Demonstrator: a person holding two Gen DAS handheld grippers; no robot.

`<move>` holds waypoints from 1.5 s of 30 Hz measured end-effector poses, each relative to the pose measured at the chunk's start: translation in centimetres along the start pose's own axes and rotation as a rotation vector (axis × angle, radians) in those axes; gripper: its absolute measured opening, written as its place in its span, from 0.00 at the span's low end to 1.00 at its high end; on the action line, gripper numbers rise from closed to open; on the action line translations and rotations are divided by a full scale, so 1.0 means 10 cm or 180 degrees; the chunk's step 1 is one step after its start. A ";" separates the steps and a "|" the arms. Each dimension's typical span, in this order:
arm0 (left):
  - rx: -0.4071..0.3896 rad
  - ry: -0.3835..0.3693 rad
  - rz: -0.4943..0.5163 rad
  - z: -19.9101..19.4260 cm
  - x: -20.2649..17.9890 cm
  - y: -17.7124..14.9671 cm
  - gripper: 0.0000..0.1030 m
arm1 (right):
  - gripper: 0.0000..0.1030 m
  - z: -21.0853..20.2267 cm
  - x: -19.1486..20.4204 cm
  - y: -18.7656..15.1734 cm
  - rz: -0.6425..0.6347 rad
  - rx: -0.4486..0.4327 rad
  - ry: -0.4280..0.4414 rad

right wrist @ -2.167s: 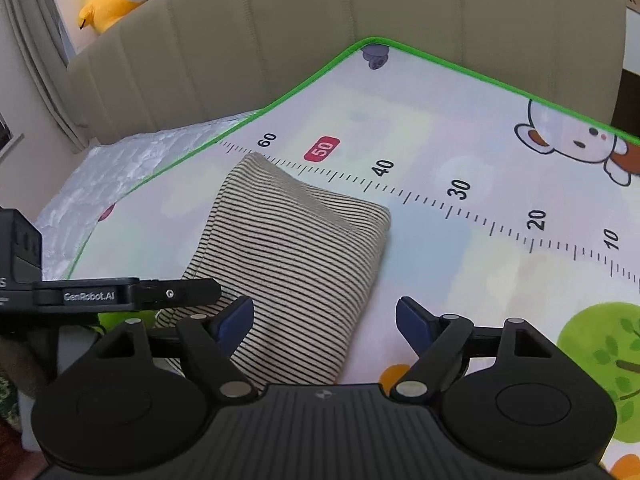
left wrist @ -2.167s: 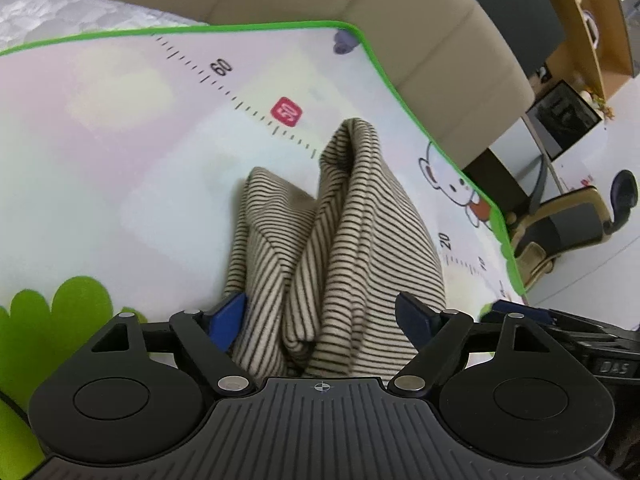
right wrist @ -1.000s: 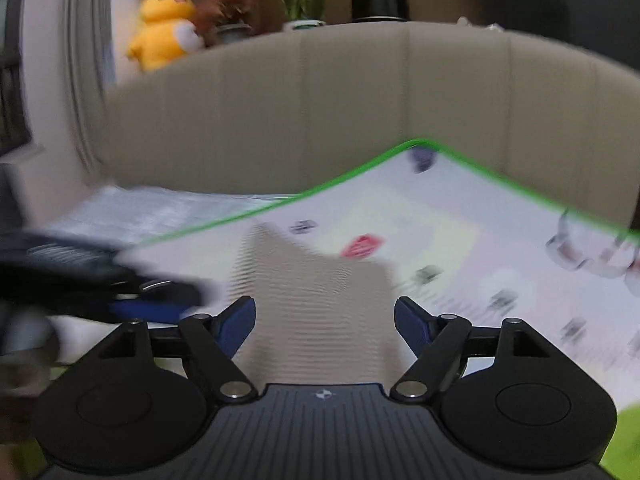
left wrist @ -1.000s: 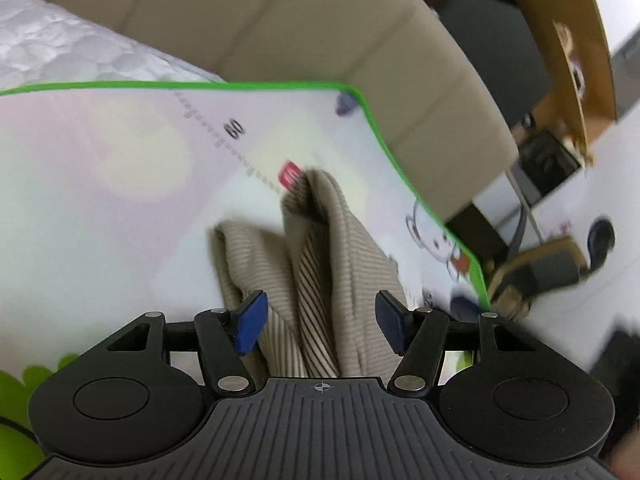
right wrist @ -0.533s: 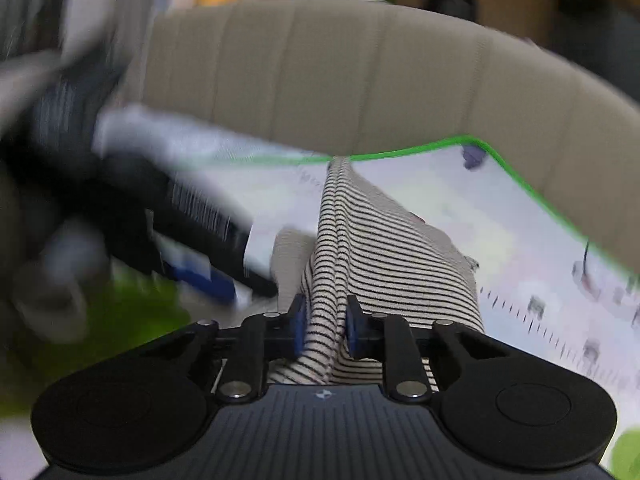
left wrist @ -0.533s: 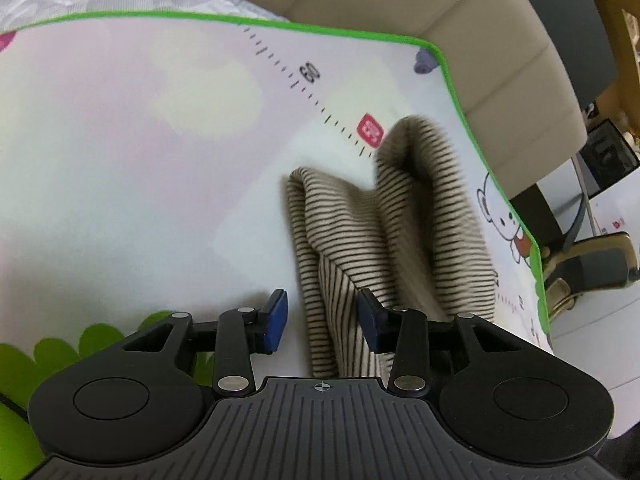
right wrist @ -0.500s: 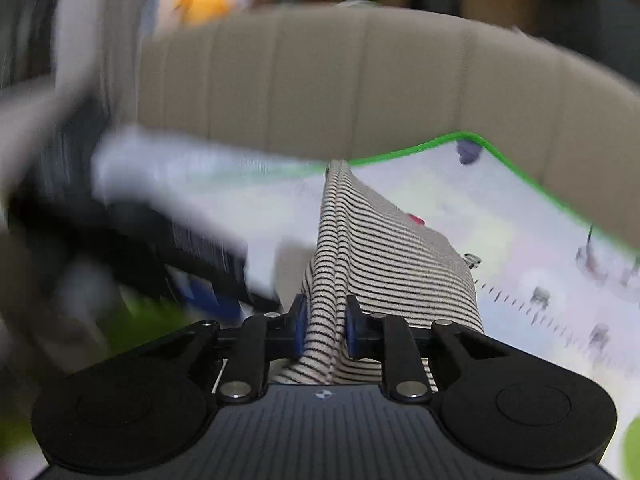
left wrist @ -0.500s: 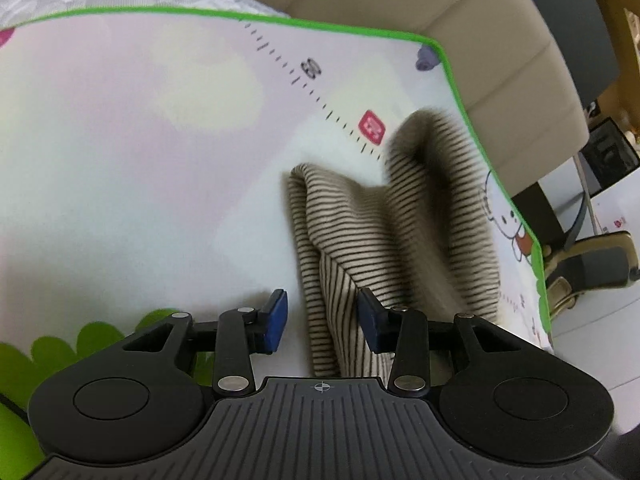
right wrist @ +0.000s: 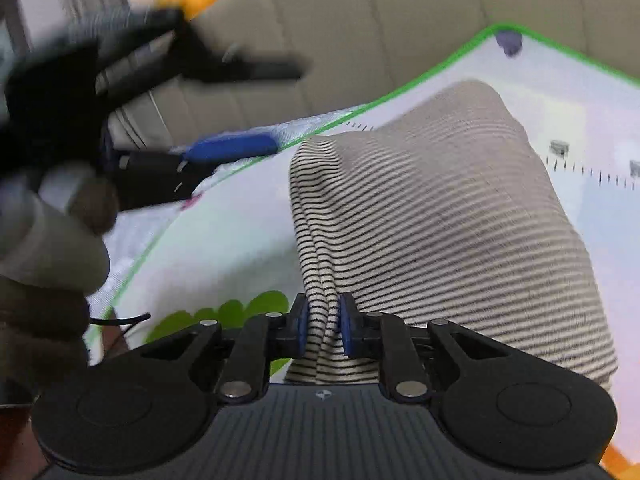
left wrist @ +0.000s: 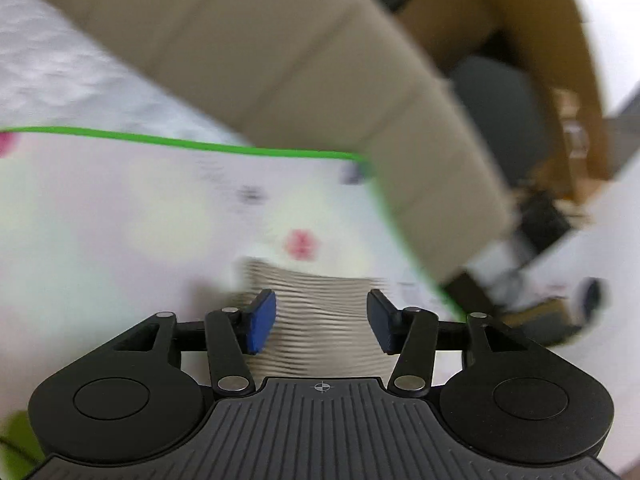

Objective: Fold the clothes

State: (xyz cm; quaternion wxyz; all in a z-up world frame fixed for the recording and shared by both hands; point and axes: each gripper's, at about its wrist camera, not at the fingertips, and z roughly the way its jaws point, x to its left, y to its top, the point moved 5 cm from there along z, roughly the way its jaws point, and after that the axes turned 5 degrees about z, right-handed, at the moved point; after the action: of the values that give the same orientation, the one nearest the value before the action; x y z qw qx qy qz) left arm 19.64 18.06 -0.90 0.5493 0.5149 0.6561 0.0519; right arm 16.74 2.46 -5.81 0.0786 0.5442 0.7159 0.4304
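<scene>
Right gripper (right wrist: 323, 330) pinching bunched folds of ribbed striped knit garment (right wrist: 440, 232) at 6 o'clock; left gripper (left wrist: 322, 322) gaping, gripping nothing.

The striped garment (right wrist: 440, 216) is a beige knit with thin dark horizontal stripes, lying bunched on the play mat (right wrist: 224, 248) with the green border. In the right wrist view one gathered edge of several layers rises into a narrow ridge, pinched at its near end between the blue pads of the right gripper (right wrist: 323, 330), while the rest spreads away from the ridge in a broad rounded mound toward the mat's far corner. In the left wrist view the garment (left wrist: 320, 312) is blurred, near the mat's red mark.
</scene>
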 end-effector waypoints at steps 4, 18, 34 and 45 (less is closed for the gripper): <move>0.0404 0.0183 0.0191 0.42 -0.02 -0.25 0.51 | 0.15 -0.02 0.10 0.00 -0.0335 -0.0020 -0.0184; 0.0621 0.0454 0.0414 0.70 0.02 -0.36 0.42 | 0.62 -0.35 -0.77 0.59 -0.0087 -0.0630 -0.0719; 0.0655 0.0492 0.0517 0.73 0.01 -0.39 0.43 | 0.81 -0.37 -0.57 0.00 -0.0507 -0.0276 -0.0749; 0.0640 0.0601 0.0574 0.72 -0.09 -0.40 0.51 | 0.83 -0.57 -0.66 0.18 -0.0220 0.0027 -0.0725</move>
State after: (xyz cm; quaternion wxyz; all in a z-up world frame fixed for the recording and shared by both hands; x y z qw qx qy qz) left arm 22.64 11.96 -5.68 0.4241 0.6169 0.6578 0.0833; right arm 17.30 -6.12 -3.33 0.1719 0.5649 0.7224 0.3597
